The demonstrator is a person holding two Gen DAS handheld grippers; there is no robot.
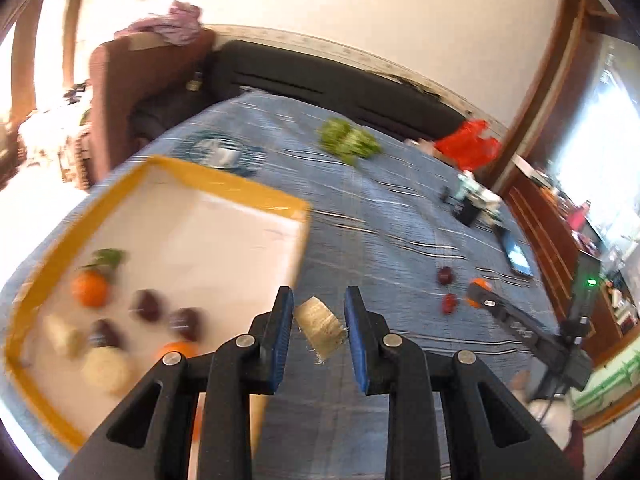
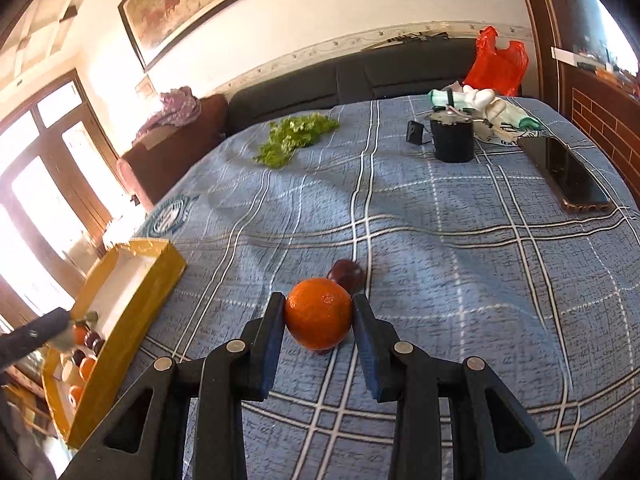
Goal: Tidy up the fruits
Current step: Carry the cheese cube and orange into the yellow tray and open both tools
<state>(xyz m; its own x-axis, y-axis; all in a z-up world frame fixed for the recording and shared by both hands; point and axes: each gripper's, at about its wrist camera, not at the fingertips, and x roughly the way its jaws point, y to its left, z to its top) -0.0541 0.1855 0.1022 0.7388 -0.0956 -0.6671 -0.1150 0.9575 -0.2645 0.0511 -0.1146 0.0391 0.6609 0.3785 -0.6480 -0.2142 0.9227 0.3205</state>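
The left claw (image 1: 318,322) was clamped on a pale fibrous piece (image 1: 320,326), probably just right of the yellow tray (image 1: 224,180). The right claw (image 2: 319,320) gripped an orange (image 2: 319,318) farther from it, over the blue cloth.

A home living room: dark sofa (image 2: 360,76), framed painting (image 2: 208,4), plaid-covered table (image 2: 440,240).

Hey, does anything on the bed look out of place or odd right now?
A loose heap of green leafy vegetables lies directly on the blue plaid bedspread, far from the yellow tray holding the fruit.
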